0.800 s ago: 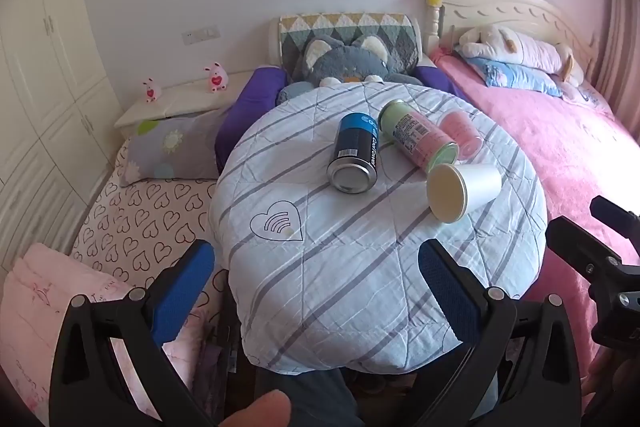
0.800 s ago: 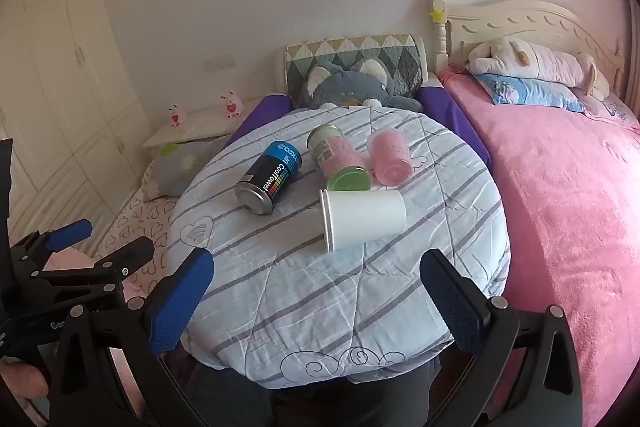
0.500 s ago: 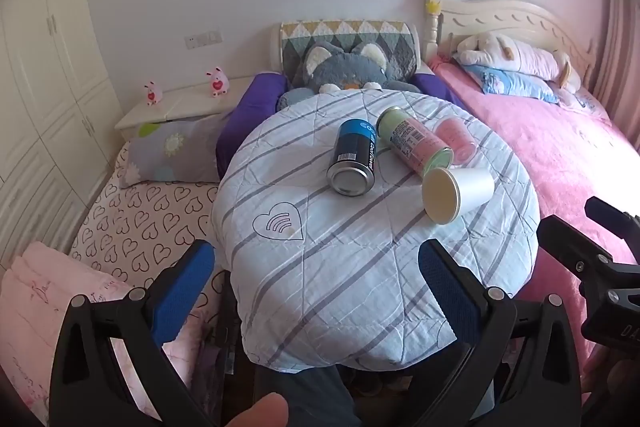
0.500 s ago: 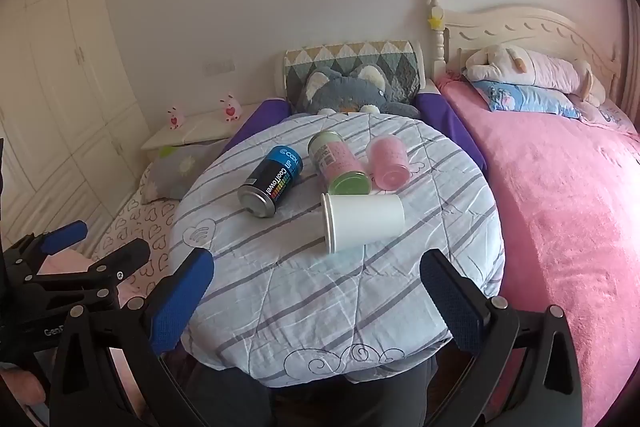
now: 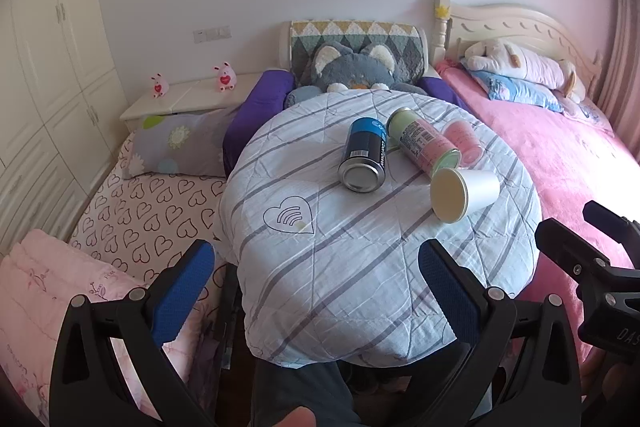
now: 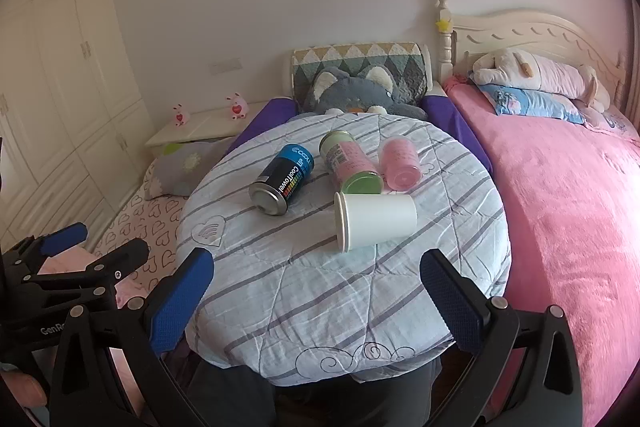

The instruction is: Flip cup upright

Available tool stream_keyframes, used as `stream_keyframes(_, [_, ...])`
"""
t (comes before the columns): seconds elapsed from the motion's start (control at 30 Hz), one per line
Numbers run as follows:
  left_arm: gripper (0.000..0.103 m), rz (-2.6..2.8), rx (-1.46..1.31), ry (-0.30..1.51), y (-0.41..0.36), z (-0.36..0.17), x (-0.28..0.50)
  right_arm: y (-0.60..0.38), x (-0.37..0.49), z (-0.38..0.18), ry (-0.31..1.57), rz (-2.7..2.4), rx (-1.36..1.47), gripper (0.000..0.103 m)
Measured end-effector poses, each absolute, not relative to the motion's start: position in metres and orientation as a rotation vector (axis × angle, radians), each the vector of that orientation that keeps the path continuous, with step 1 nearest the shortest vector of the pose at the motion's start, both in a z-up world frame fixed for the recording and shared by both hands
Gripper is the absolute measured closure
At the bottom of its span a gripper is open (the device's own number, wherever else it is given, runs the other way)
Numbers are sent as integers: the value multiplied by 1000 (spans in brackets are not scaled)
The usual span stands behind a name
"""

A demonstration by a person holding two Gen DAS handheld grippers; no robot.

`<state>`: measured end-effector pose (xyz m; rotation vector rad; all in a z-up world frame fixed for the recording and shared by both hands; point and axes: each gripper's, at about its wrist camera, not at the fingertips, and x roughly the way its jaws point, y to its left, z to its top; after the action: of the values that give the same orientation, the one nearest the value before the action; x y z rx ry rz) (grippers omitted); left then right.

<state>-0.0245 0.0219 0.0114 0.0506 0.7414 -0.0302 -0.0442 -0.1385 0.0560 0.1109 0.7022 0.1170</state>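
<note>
A white paper cup (image 6: 376, 221) lies on its side on the round table with a striped cloth (image 6: 320, 291), its mouth facing left. In the left wrist view the cup (image 5: 464, 195) shows its open mouth. My right gripper (image 6: 316, 291) is open and empty, held back from the table's near edge, short of the cup. My left gripper (image 5: 316, 287) is open and empty, also short of the table's near edge, left of the cup. Each gripper also shows at the edge of the other's view.
A blue and black can (image 6: 282, 179), a green and pink can (image 6: 350, 167) and a pink cup (image 6: 400, 165) lie on their sides behind the white cup. A pink bed (image 6: 560, 187) stands at the right, a heart-print mattress (image 5: 152, 203) at the left.
Both grippers have drawn back slightly from the table and stayed open. The objects on the table have not moved.
</note>
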Motion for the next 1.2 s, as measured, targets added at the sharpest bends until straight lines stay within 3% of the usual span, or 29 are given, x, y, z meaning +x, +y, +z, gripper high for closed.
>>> stream_keyframes(1.2, [0,-29,44,739,24,12,-27,-136,-45,56,695,113,97,0])
